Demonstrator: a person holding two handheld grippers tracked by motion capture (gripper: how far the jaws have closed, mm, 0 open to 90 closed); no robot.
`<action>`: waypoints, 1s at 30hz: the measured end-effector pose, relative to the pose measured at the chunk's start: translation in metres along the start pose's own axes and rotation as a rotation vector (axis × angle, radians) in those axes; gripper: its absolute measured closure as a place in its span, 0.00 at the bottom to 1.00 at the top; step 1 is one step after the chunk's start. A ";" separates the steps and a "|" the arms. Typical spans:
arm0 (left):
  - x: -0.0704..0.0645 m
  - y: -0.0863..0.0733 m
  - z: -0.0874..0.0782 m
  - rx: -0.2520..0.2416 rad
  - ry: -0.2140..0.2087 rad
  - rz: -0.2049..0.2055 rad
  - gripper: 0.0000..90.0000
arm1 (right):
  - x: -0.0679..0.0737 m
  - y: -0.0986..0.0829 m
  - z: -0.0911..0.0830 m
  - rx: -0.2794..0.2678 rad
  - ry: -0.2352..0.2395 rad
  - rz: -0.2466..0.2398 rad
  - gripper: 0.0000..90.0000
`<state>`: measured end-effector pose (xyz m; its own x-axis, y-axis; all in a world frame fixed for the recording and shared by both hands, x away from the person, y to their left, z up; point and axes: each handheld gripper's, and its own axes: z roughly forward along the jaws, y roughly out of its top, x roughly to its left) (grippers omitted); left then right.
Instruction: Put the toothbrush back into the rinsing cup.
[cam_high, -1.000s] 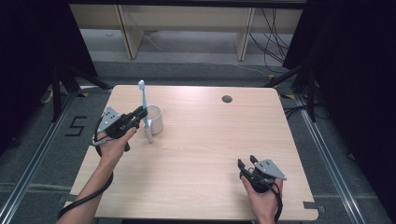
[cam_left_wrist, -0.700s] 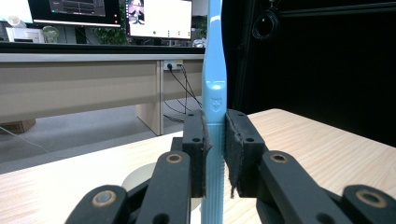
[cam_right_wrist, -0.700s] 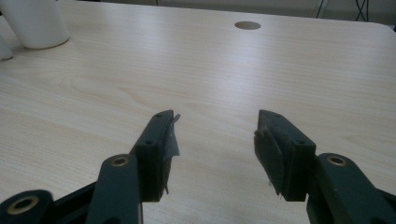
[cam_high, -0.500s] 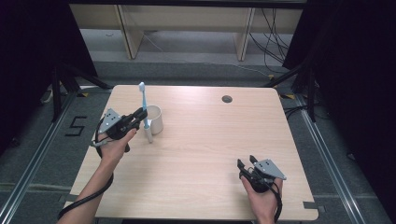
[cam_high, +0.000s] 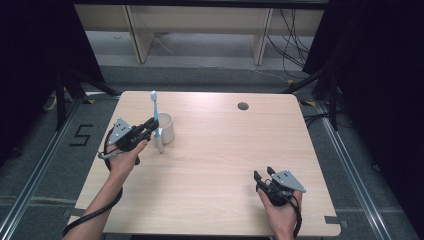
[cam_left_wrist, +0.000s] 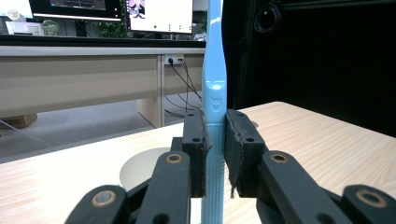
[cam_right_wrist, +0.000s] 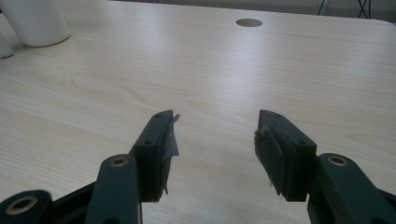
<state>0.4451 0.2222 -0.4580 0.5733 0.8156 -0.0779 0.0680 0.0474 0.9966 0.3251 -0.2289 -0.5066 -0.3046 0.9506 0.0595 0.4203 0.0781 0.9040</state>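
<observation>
A light blue toothbrush (cam_high: 156, 120) stands upright at the table's left, brush head up, with my left gripper (cam_high: 152, 124) shut on its handle. Seen from the left gripper view, the toothbrush (cam_left_wrist: 214, 84) rises between the two black pads (cam_left_wrist: 197, 140), and its lower end reaches down toward the table. Right behind it is a white cup (cam_high: 166, 128), whose round rim (cam_left_wrist: 140, 170) shows below the jaws. Near the front right edge my right gripper (cam_high: 263, 175) rests low over the wood; its jaws stand wide open with nothing between them (cam_right_wrist: 215, 144).
The wooden table (cam_high: 215, 165) has a round cable hole (cam_high: 243, 106) at the back. From the right gripper view the white cup (cam_right_wrist: 35, 21) is far off at upper left. Desk legs and cables lie on the floor beyond the table.
</observation>
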 end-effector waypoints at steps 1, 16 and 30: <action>0.000 -0.001 0.000 0.001 0.001 0.000 0.87 | -0.002 0.000 0.001 -0.011 -0.004 -0.038 0.53; 0.001 -0.007 -0.004 0.013 0.003 0.002 0.87 | -0.002 0.000 0.000 -0.004 0.000 -0.014 0.53; -0.001 -0.012 -0.010 0.063 0.007 0.043 0.87 | -0.004 0.000 0.000 -0.007 -0.011 -0.033 0.53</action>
<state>0.4356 0.2266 -0.4695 0.5711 0.8202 -0.0342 0.0948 -0.0245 0.9952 0.3259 -0.2324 -0.5064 -0.3087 0.9509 0.0244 0.4044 0.1079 0.9082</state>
